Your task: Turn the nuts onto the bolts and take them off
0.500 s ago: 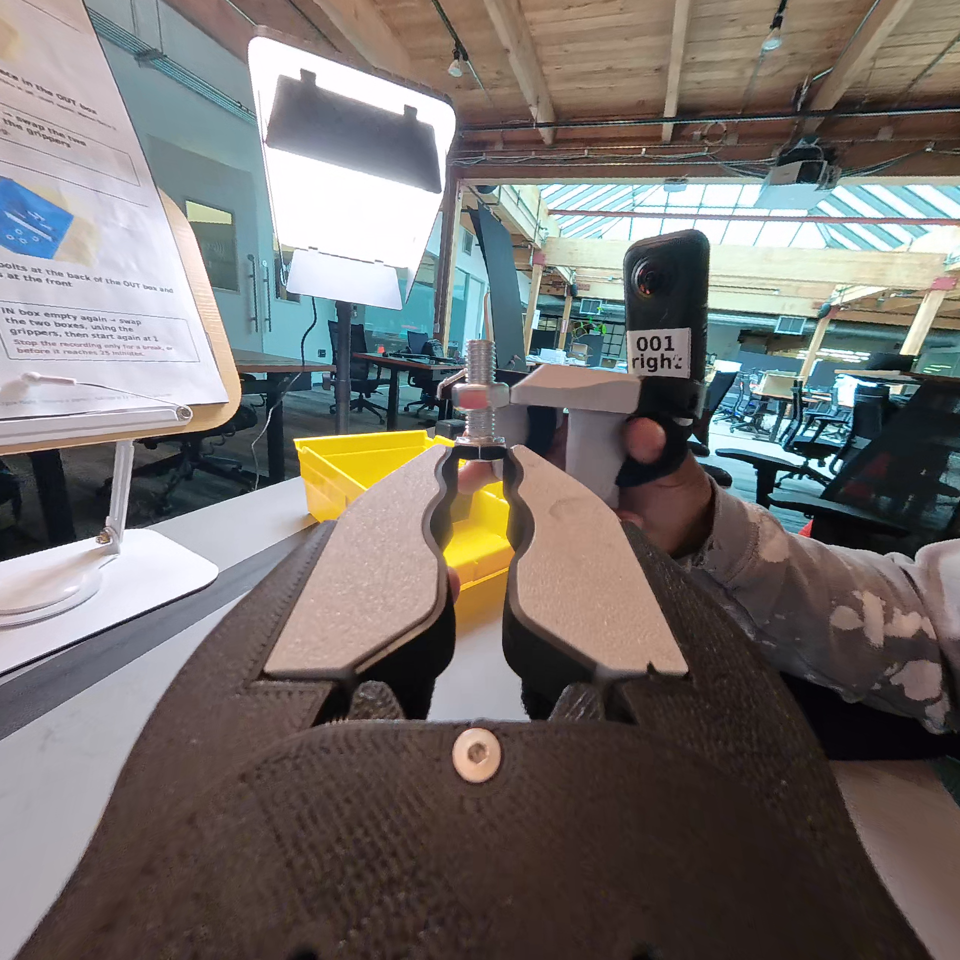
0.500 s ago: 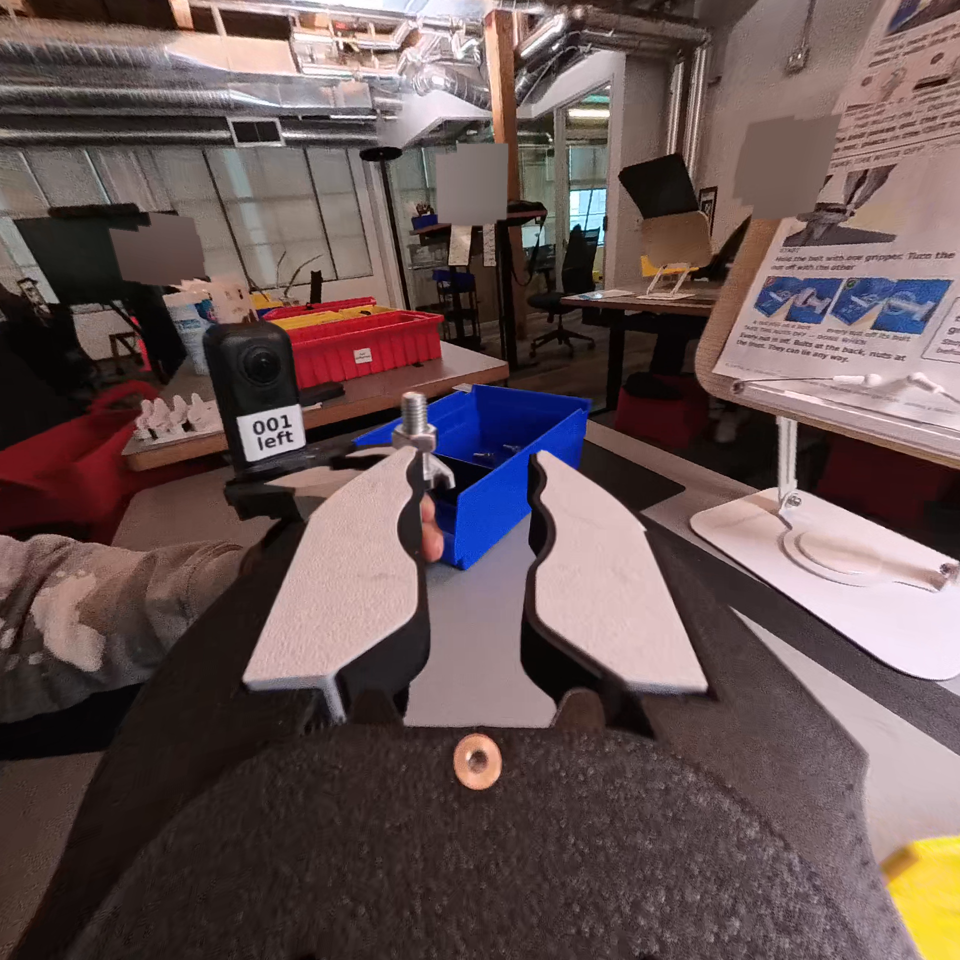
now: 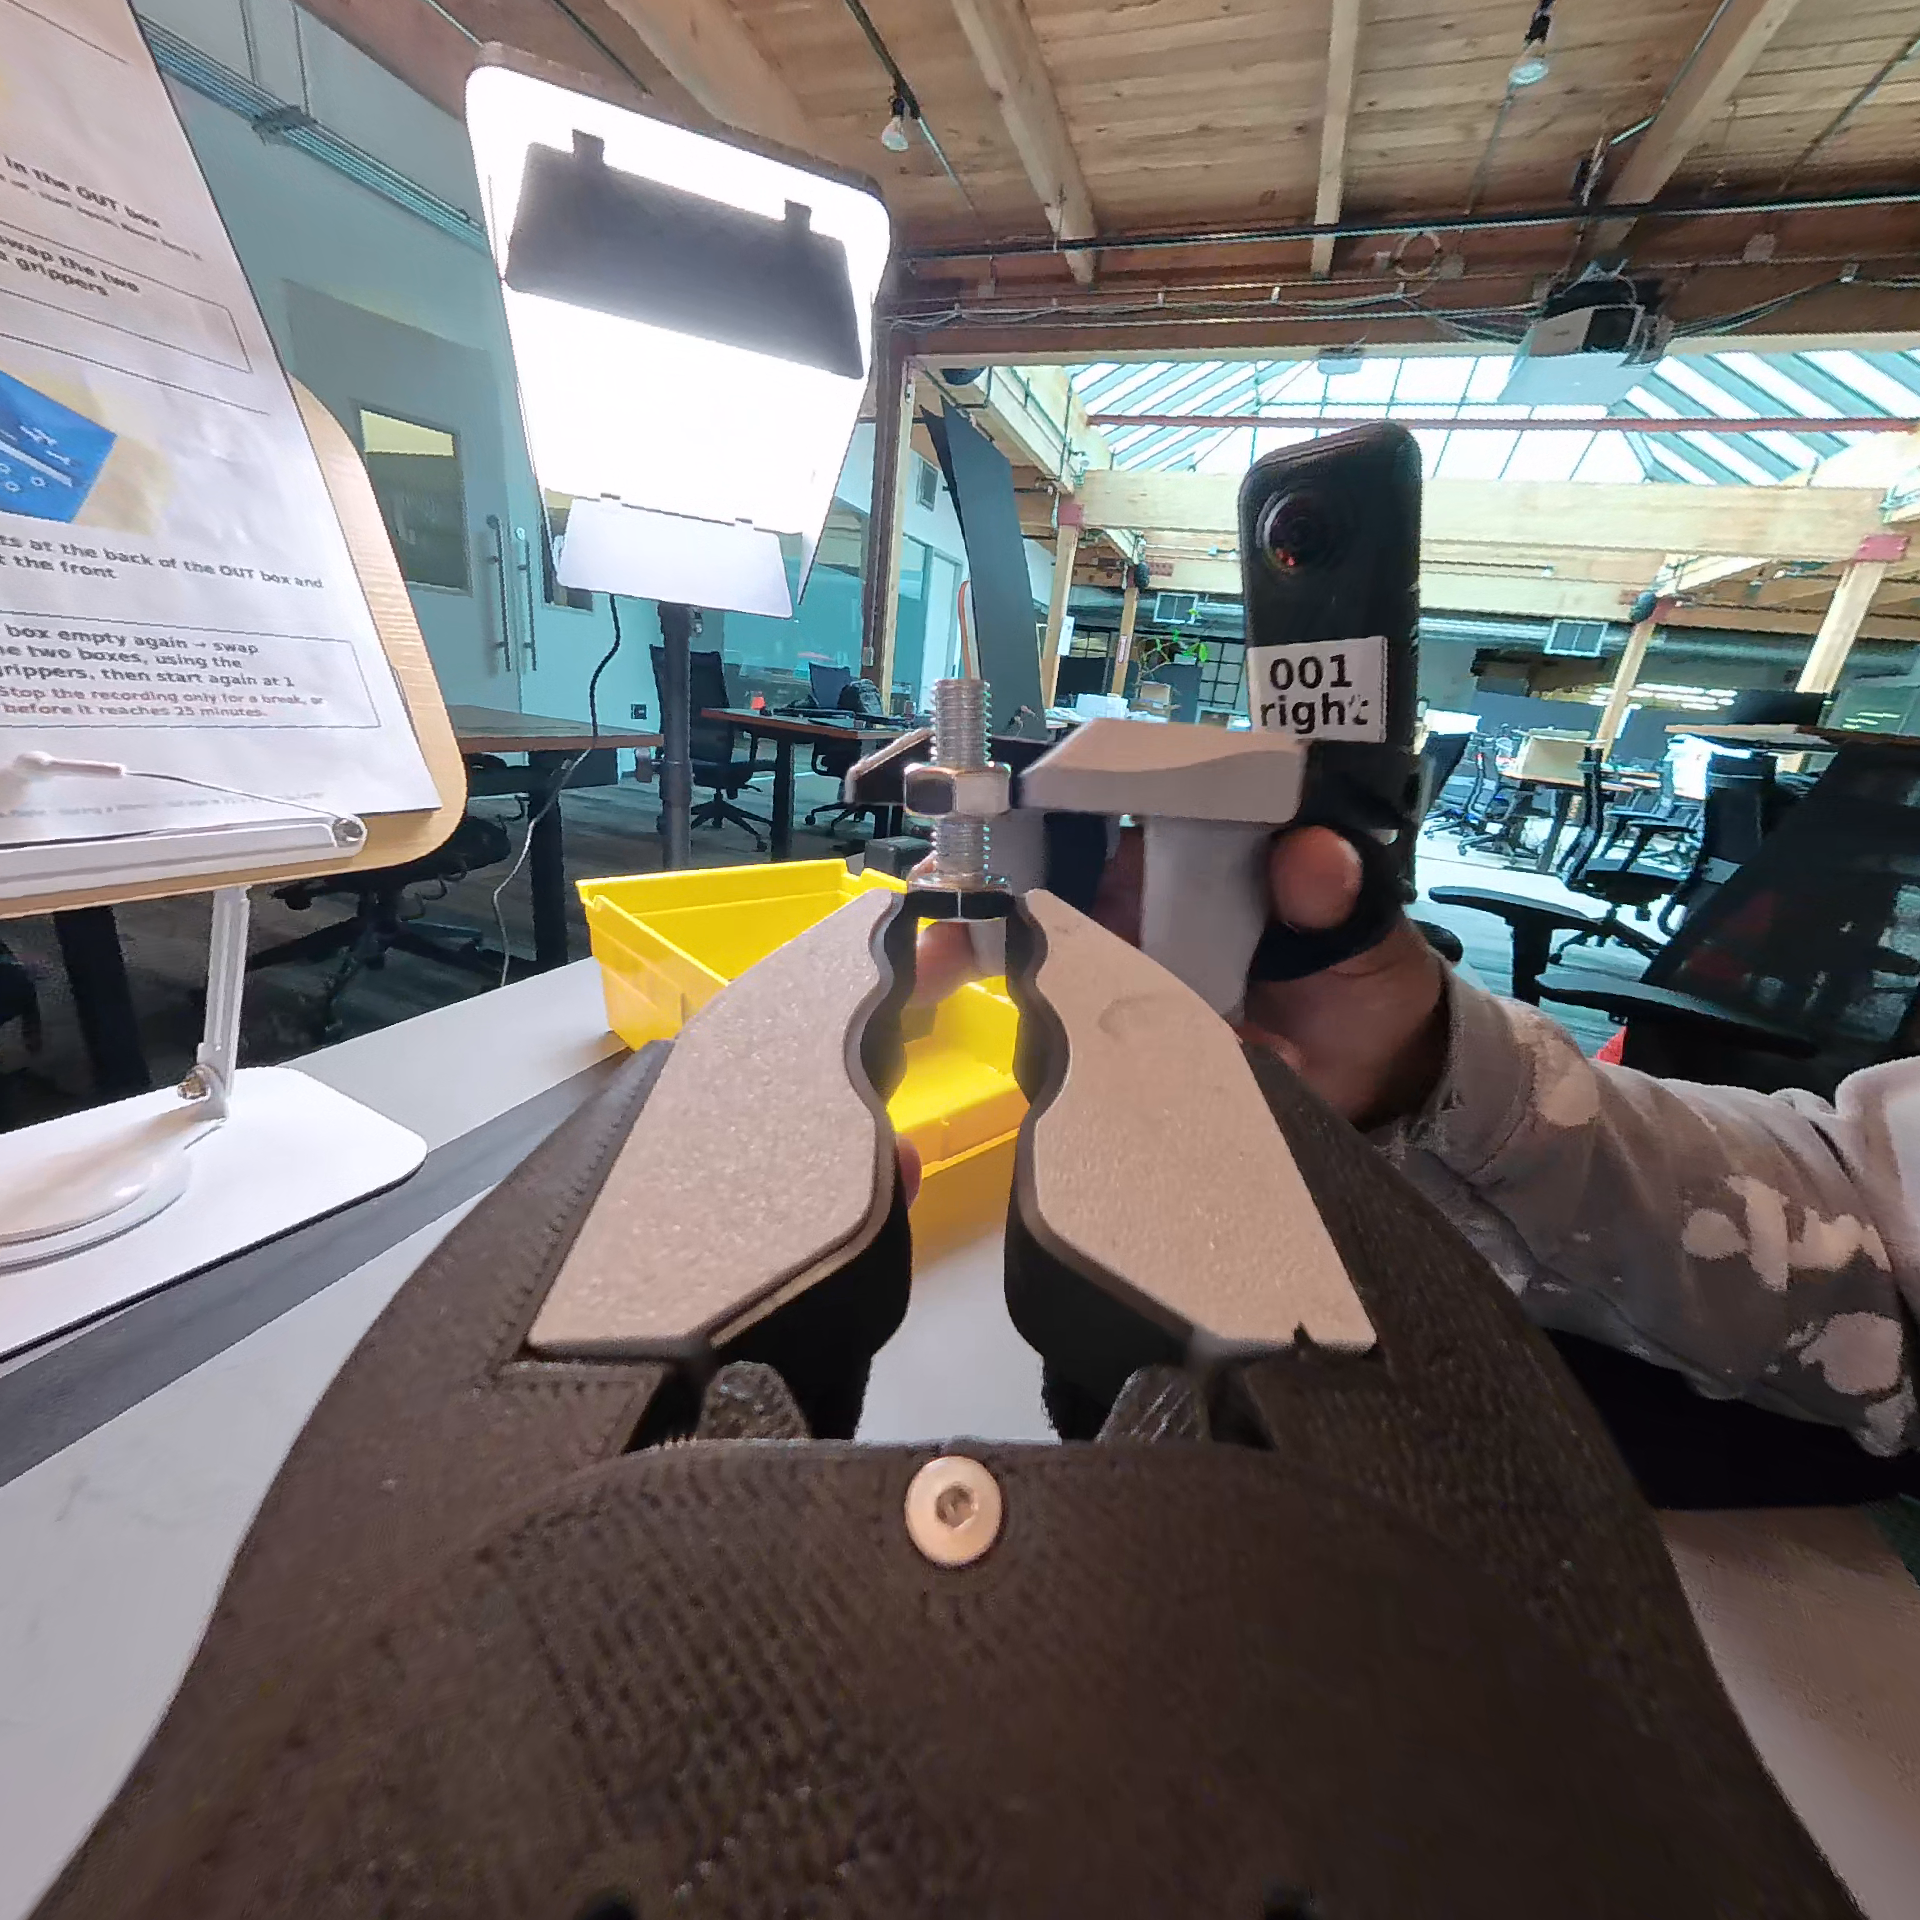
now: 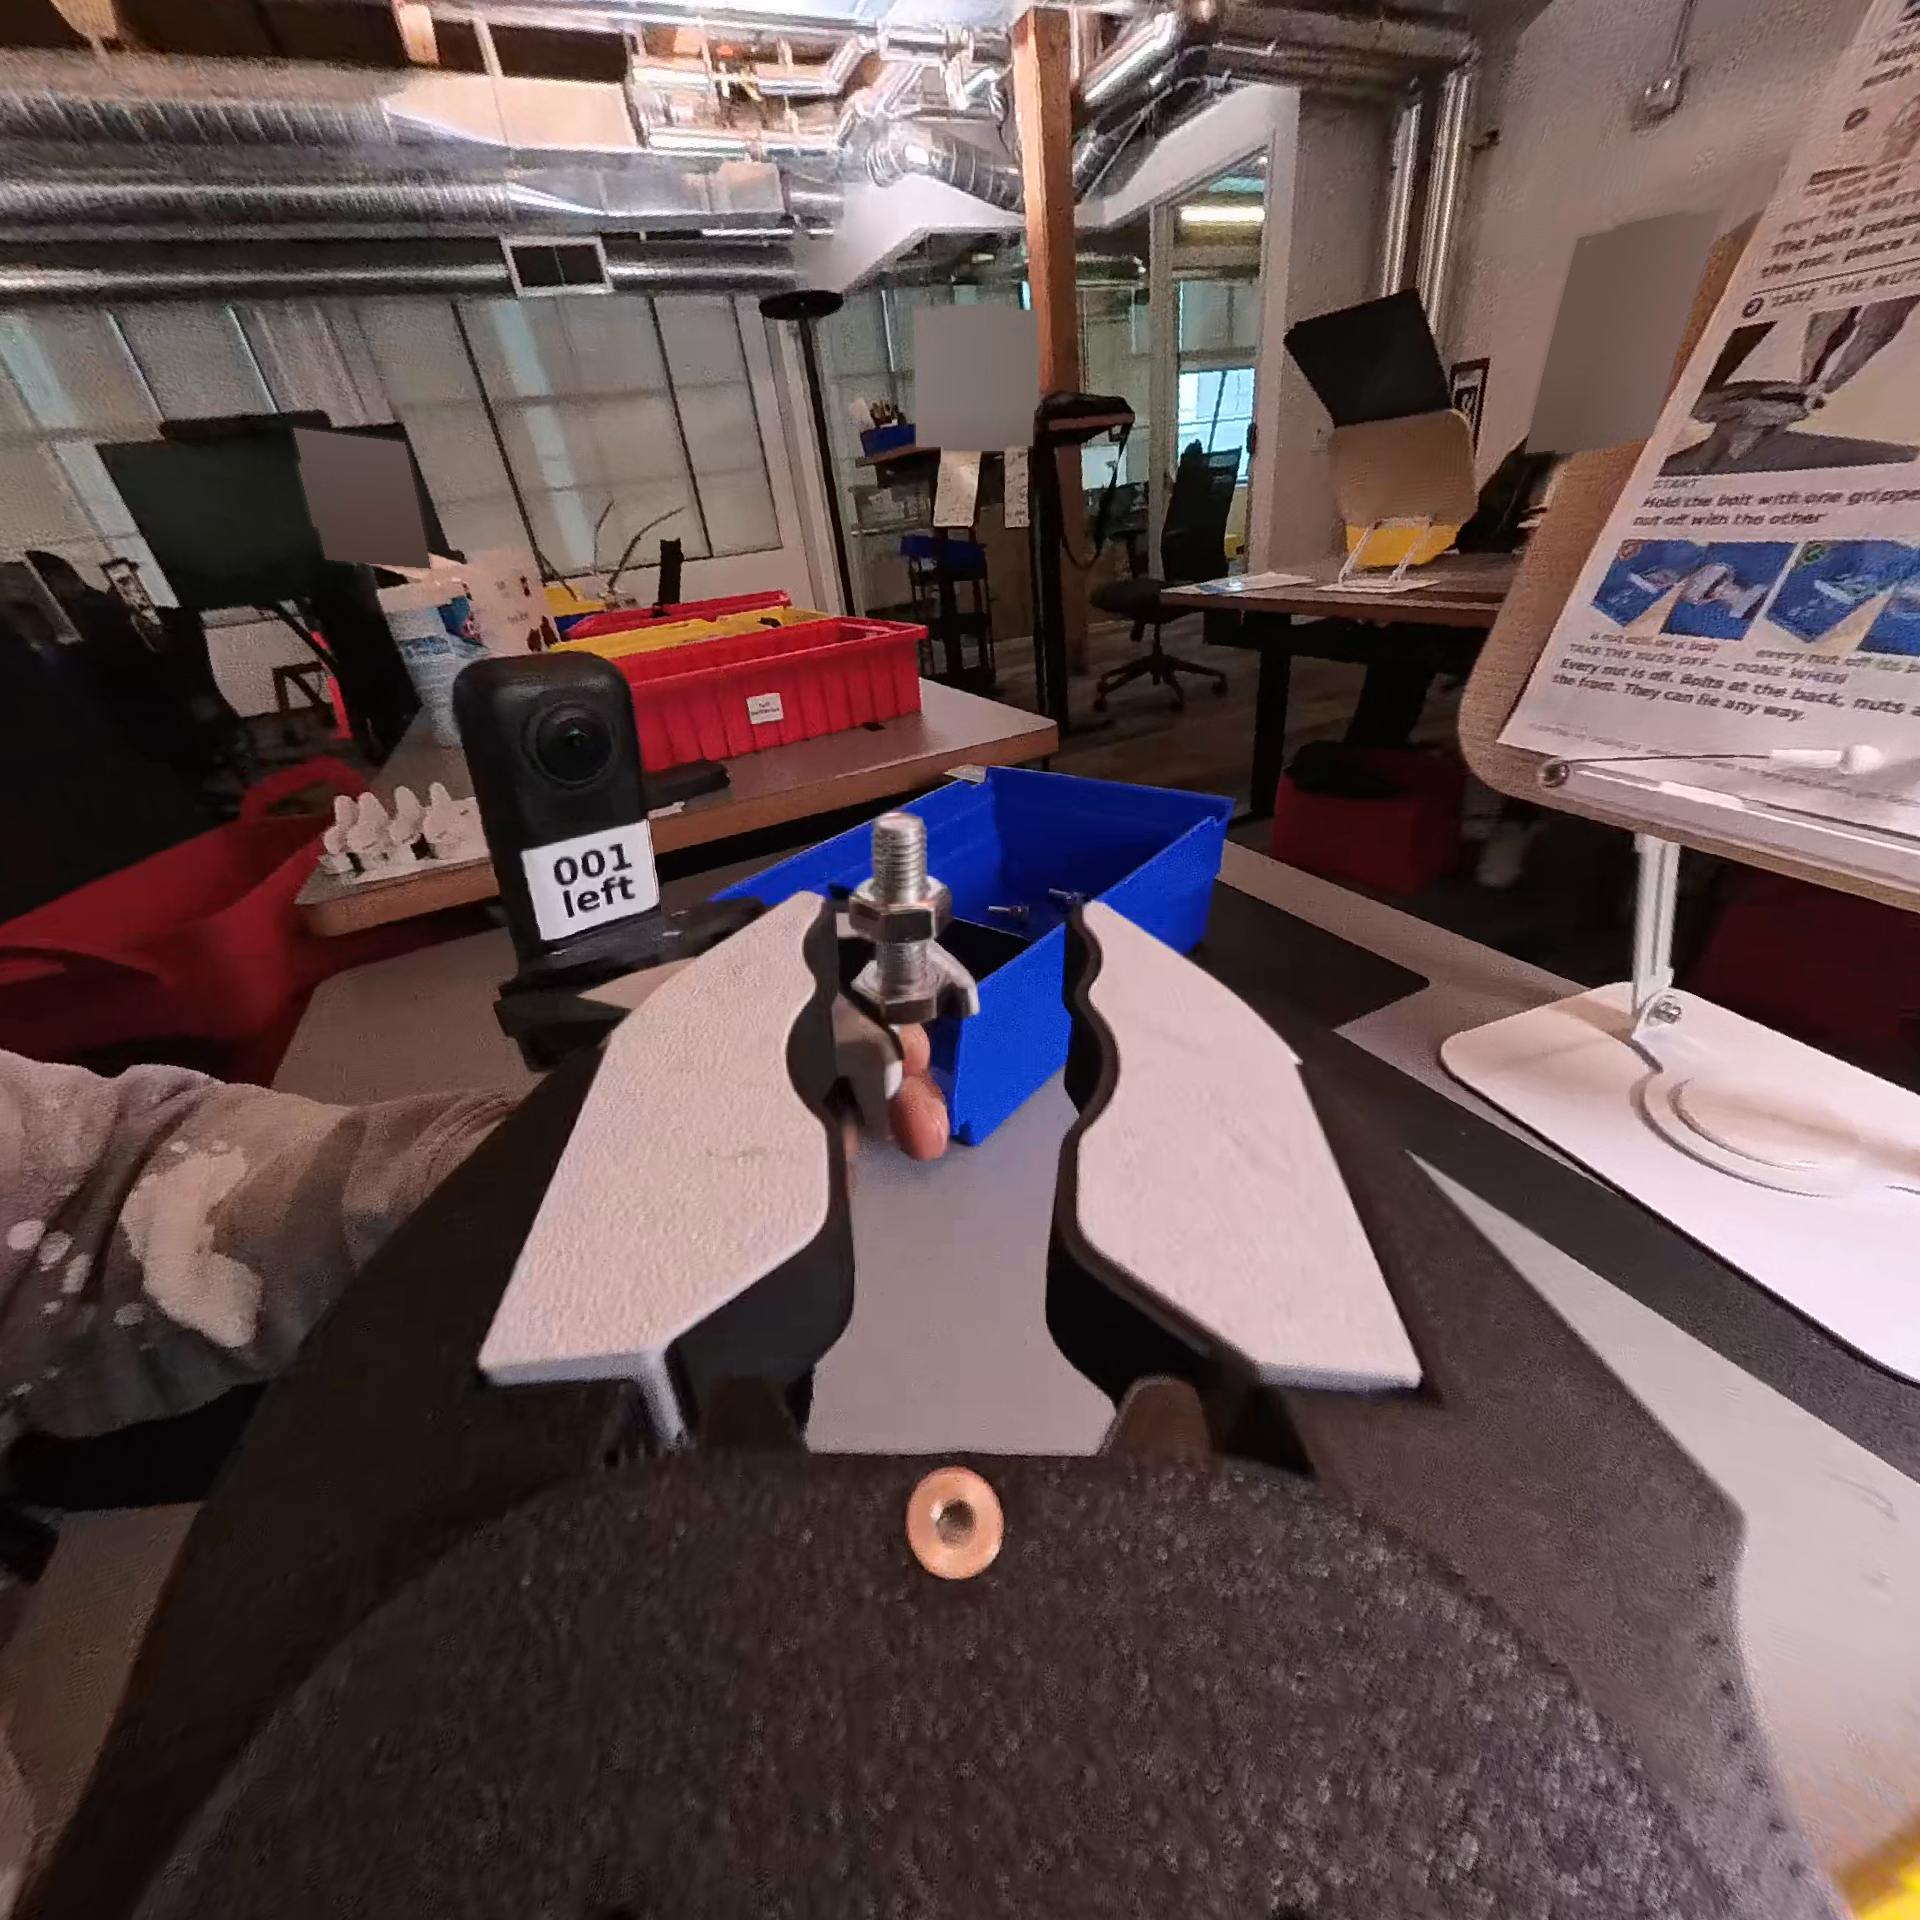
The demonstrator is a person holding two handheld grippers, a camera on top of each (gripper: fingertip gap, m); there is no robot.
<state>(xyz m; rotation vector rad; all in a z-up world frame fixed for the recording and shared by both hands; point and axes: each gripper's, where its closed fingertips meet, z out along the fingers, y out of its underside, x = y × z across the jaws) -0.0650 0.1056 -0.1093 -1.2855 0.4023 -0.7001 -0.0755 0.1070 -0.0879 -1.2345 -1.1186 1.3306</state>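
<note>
Landmark = the upright threaded steel bolt (image 3: 964, 790), everything placed off it.

Far left of bolt: white paper instruction sheet on a tan board w/ white stand (image 3: 197, 582), its base right at the grey tabletop (image 3: 94, 1621) edge. Behind it, a bright studio light panel on a pole (image 3: 675, 343). Just behind & below the bolt: yellow plastic bin (image 3: 717, 935), near rim facing us, bare table in front of it.

Left gripper (image 3: 958, 906) w/ its grey textured fingers: tips pinched in on the bolt's hex head, only a narrow slot between them. Bolt's long axis vertical, threaded end pointing up, head down.

Silver hex nut (image 3: 940, 792) sits mid-shank, free thread above & below.

Right of bolt: right gripper (image 4: 951, 925), side-on in left wrist view, one fingertip touching the nut's right face. In right wrist view its jaws stand wide apart, nut against the left finger (image 4: 707, 1122), the other finger well off, nothing clamped. Blue plastic bin (image 4: 1091, 883) beyond, small parts inside.
</note>
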